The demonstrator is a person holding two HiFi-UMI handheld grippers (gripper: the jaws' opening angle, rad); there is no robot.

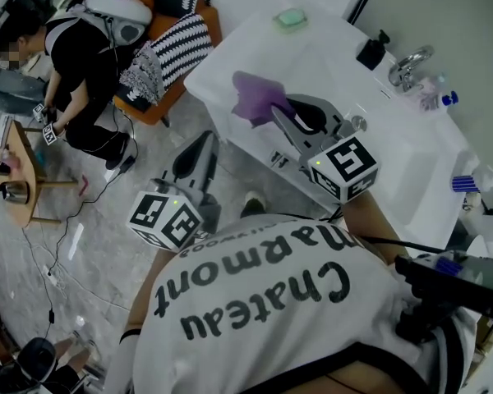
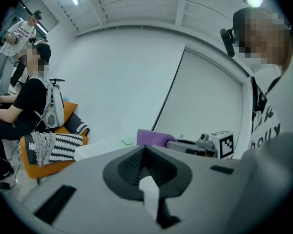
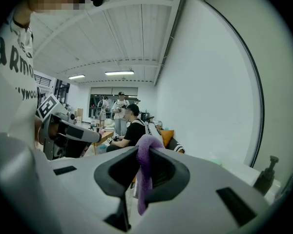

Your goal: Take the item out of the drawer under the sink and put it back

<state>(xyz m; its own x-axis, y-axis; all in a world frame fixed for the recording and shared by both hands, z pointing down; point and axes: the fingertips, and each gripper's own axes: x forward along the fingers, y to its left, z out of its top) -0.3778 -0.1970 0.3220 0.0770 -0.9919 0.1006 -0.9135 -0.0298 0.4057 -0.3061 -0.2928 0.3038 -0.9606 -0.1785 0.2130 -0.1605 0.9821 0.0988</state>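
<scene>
The right gripper (image 3: 144, 149) is found with its jaws narrowed onto a purple cloth (image 3: 145, 179), which is pinched between the two pads. From the grip the cloth is looped over the jaw tips and is left hanging down below them through the gap. In the head view the same cloth (image 1: 259, 95) is seen bunched at the jaw tips, held in the air over the near edge of a white desk (image 1: 329, 64) and not resting on it. The left gripper (image 2: 145, 149) is recorded with its jaws brought together at the tips, and nothing is held between them. It is carried beside the right gripper, to that gripper's left, over the floor and clear of the desk. Ahead of the right jaws and well apart from them, a green pad (image 1: 292, 18) is noted on the desk's far end. To the right of those jaws, a black pump bottle (image 1: 370, 52) and a tap (image 1: 411, 64) are seen at the desk's back edge. Beyond the left jaws, a seated person (image 1: 82, 64) and an orange chair (image 1: 160, 105) draped with a striped cloth (image 1: 168, 52) are observed.
</scene>
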